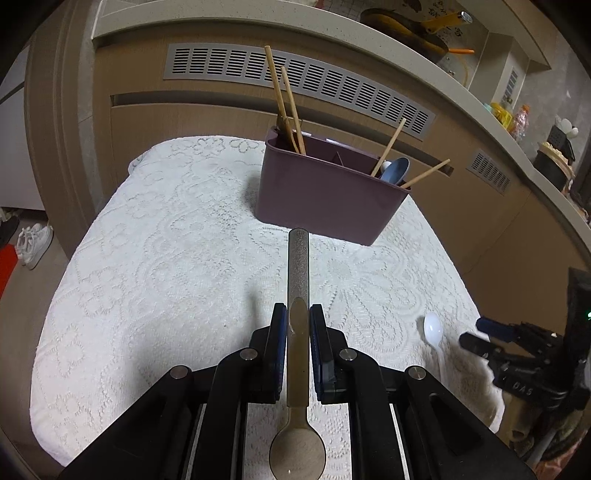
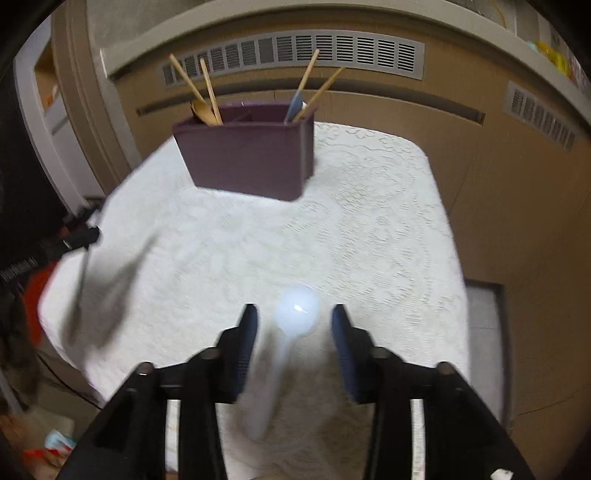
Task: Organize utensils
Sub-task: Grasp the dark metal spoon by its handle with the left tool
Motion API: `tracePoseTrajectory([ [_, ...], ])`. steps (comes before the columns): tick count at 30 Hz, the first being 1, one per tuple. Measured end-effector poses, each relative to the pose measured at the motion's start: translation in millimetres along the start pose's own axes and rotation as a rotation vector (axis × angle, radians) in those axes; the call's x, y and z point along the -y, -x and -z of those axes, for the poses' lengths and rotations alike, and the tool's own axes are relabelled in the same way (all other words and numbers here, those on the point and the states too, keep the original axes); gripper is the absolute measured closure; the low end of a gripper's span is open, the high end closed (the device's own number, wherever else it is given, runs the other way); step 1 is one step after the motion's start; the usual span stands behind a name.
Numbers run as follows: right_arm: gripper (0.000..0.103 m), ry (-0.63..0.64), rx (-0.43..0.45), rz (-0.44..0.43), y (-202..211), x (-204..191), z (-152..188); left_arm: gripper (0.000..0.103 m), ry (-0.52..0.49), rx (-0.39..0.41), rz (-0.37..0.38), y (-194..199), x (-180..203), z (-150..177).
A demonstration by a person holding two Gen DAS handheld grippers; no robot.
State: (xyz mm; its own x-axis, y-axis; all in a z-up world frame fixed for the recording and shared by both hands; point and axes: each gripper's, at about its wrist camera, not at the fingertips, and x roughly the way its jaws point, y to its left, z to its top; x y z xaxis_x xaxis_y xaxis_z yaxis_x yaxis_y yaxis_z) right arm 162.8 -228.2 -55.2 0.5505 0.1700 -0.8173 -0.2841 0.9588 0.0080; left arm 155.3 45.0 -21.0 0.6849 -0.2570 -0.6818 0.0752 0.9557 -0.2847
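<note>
My left gripper [image 1: 298,314] is shut on the handle of a brownish metal spoon [image 1: 298,266]; the handle points ahead and the bowl sits back under the jaws. It hangs above the white lace tablecloth [image 1: 166,258], short of the purple utensil holder [image 1: 325,199]. The holder contains chopsticks [image 1: 277,92] and a blue spoon [image 1: 397,170]. My right gripper [image 2: 294,314] is open, its fingers apart on either side of a white plastic spoon [image 2: 284,350] that lies on the cloth. That view is blurred. The holder [image 2: 251,162] stands farther back.
A brown cabinet front with a vent grille [image 1: 295,74] rises right behind the table. White shoes [image 1: 33,240] lie on the floor to the left. On the counter above sit a pan [image 1: 402,29] and small items. The cloth drops off at the table's edges.
</note>
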Motion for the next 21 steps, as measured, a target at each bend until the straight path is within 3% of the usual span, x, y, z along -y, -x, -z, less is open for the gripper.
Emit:
tracePoseTrajectory([
  [2, 0.057, -0.01, -0.037, -0.021, -13.3, -0.4, 1.7, 0.09, 0.005, -0.004, 0.008, -1.7, -0.1, 0.8],
  [9, 0.05, -0.05, -0.108, 0.036, -57.7, 1.1, -8.1, 0.09, -0.016, 0.002, 0.007, 5.4, 5.7, 6.0],
  [12, 0.071, -0.059, -0.121, 0.027, -60.9, 1.3, -12.9, 0.091, -0.02, 0.003, 0.012, 8.0, 6.0, 7.7],
  [13, 0.071, -0.056, -0.119, 0.007, -57.8, -0.1, -14.5, 0.091, -0.023, 0.0, 0.01, 7.3, 6.2, 7.8],
  [21, 0.071, -0.017, -0.055, -0.019, -27.6, -16.8, -16.8, 0.084, -0.067, -0.188, -0.063, -40.9, 7.4, 10.0],
])
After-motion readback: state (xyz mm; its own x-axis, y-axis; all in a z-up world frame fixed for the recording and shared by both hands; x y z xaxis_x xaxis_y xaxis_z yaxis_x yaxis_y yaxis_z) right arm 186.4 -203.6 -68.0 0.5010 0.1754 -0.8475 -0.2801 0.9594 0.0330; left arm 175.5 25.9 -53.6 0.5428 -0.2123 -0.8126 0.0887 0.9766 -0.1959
